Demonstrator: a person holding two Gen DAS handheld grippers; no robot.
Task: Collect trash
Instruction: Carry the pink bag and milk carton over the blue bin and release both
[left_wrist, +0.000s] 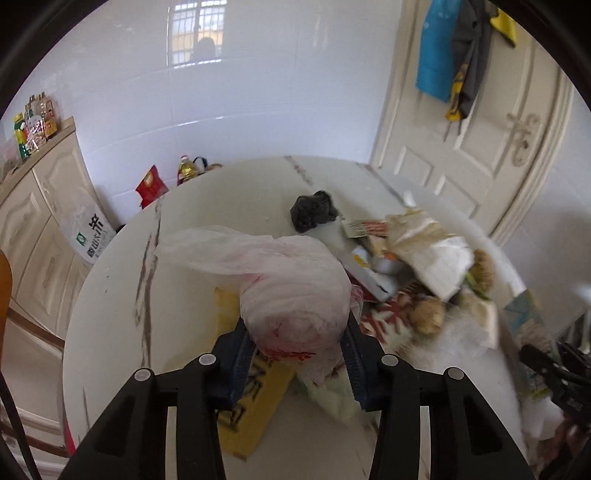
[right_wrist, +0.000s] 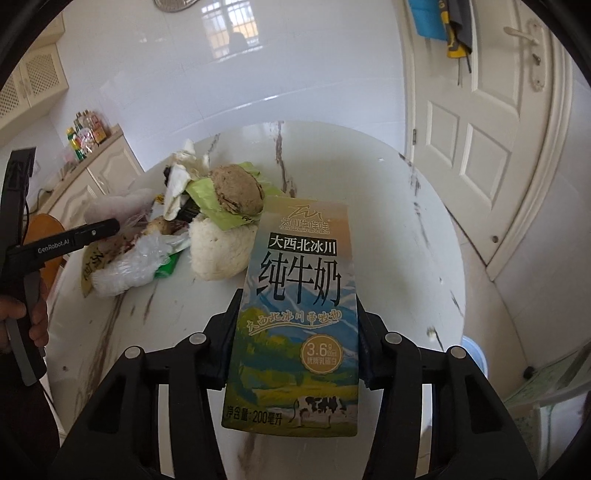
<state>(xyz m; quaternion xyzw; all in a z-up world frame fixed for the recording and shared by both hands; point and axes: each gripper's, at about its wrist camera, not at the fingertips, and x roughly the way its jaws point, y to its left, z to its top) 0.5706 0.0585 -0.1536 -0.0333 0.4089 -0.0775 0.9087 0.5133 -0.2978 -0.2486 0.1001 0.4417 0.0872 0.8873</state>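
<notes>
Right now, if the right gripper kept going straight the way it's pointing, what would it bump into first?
The right gripper is shut on the milk carton, so the carton leads. Straight ahead, it would probably meet the white round bun or the brown bun just beyond; depth is hard to judge.

A home kitchen or dining room: glossy white tiled walls (left_wrist: 258, 92), cream panelled cabinets (left_wrist: 40, 206) topped with seasoning packets (left_wrist: 35, 129), a cooking-oil bottle (left_wrist: 187, 168) on the floor, a panelled door (left_wrist: 480, 147) hung with clothes (left_wrist: 454, 51), and a round marble-patterned counter (right_wrist: 332, 155).
</notes>
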